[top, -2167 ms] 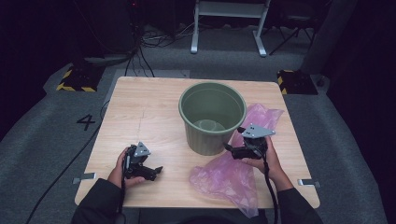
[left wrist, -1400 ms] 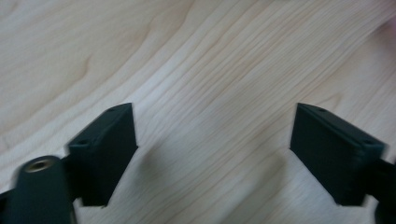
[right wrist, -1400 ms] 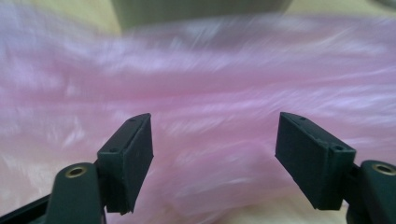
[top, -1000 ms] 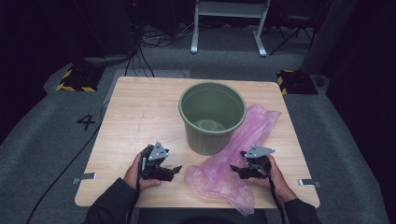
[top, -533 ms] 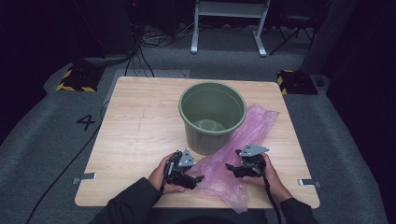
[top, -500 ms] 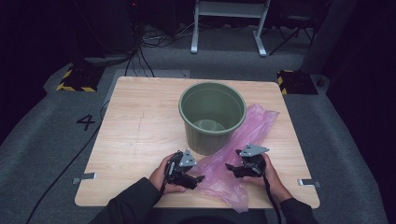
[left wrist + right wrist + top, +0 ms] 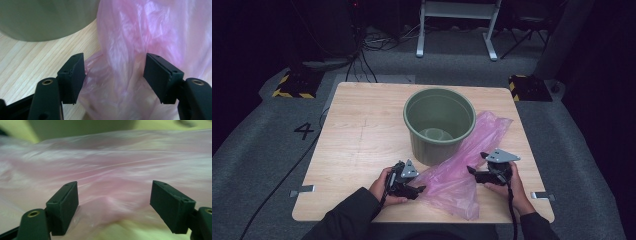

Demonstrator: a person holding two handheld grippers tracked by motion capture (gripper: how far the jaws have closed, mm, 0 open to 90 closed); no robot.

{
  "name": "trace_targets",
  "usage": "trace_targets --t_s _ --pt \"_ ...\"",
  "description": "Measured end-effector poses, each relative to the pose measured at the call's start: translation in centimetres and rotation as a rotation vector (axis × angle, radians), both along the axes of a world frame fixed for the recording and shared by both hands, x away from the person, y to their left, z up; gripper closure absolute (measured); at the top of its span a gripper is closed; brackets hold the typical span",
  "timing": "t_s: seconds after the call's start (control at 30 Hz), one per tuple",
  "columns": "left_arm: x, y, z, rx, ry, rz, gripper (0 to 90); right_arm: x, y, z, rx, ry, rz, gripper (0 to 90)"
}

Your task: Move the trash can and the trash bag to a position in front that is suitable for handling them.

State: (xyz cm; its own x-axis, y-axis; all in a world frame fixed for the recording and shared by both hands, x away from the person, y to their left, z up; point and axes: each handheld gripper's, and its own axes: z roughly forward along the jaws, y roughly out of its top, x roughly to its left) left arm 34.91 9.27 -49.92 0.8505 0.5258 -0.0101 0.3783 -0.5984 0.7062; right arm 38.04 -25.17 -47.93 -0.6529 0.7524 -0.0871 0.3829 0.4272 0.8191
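A pink plastic bag (image 7: pixel 462 165) lies crumpled on the wooden table (image 7: pixel 362 130), stretching from beside the green bucket (image 7: pixel 439 122) down to the front edge. My left gripper (image 7: pixel 421 190) is at the bag's left edge, open, with pink film (image 7: pixel 117 75) bunched between its jaws. My right gripper (image 7: pixel 471 171) sits at the bag's right side, open, its jaws straddling the bag's surface (image 7: pixel 112 185). The bucket stands upright just behind both grippers and looks empty.
The bucket's wall (image 7: pixel 45 20) is close behind the left gripper. The table's front edge (image 7: pixel 422 220) is near my hands. Cables and a white frame (image 7: pixel 457 25) stand on the floor beyond the table.
My left gripper has slid right along the front of the table to the bag's left edge. My right gripper has come down and inward onto the bag.
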Motion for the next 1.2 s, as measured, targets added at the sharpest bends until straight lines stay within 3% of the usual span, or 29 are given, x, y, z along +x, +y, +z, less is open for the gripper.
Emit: trace_targets --t_s 0.07,0.1,0.13,0.23,0.33,0.43,0.47,0.5,0.53,0.6,0.63,0.67,0.87,1.2 --pt "0.1 0.2 0.0 0.000 -0.004 -0.006 32.9 0.1 -0.4 0.1 -0.002 -0.006 -0.021 21.6" --pt "0.2 0.4 0.0 -0.003 -0.004 -0.006 32.2 0.5 -1.6 0.4 0.020 -0.019 -0.077 22.7" --pt "0.2 0.4 0.0 -0.003 -0.004 -0.006 31.5 0.5 -1.6 0.4 0.020 -0.019 -0.077 22.7" --pt "0.3 0.7 0.0 -0.002 -0.002 -0.001 31.4 0.8 -2.9 0.9 0.083 -0.004 -0.099 20.8" --pt "0.4 1.0 0.0 0.007 -0.001 -0.003 30.8 0.3 -2.8 1.4 0.055 -0.029 -0.074 19.8" --pt "0.5 1.5 0.0 0.008 0.003 0.006 28.5 0.5 -2.7 2.0 0.057 -0.037 -0.109 20.0" --pt "0.5 1.7 0.0 0.007 0.002 0.009 28.4 1.2 -2.9 1.8 0.057 -0.020 -0.160 19.8" --pt "0.5 1.8 0.0 0.003 0.002 0.013 28.4 1.5 -2.9 1.7 0.059 -0.006 -0.175 19.6" --pt "0.4 2.1 -0.1 0.003 0.002 0.012 28.4 2.1 -2.9 1.4 0.070 0.028 -0.186 18.6" --pt "0.4 2.3 -0.1 0.003 0.000 0.000 28.4 2.5 -2.8 1.3 0.077 0.048 -0.186 17.2" --pt "0.5 2.6 -0.1 0.003 0.000 -0.015 28.1 3.8 -2.6 0.8 0.082 0.100 -0.195 16.8" --pt "0.6 2.8 -0.2 -0.006 -0.006 -0.029 27.7 4.2 -2.6 0.7 0.077 0.111 -0.208 16.9" --pt "0.8 3.0 -0.4 -0.022 -0.011 -0.029 23.7 6.6 -1.6 -0.8 0.058 0.133 -0.245 18.9" --pt "1.3 3.0 -0.4 -0.013 -0.008 -0.033 19.7 7.5 -1.6 -2.2 0.017 0.157 -0.261 34.4"
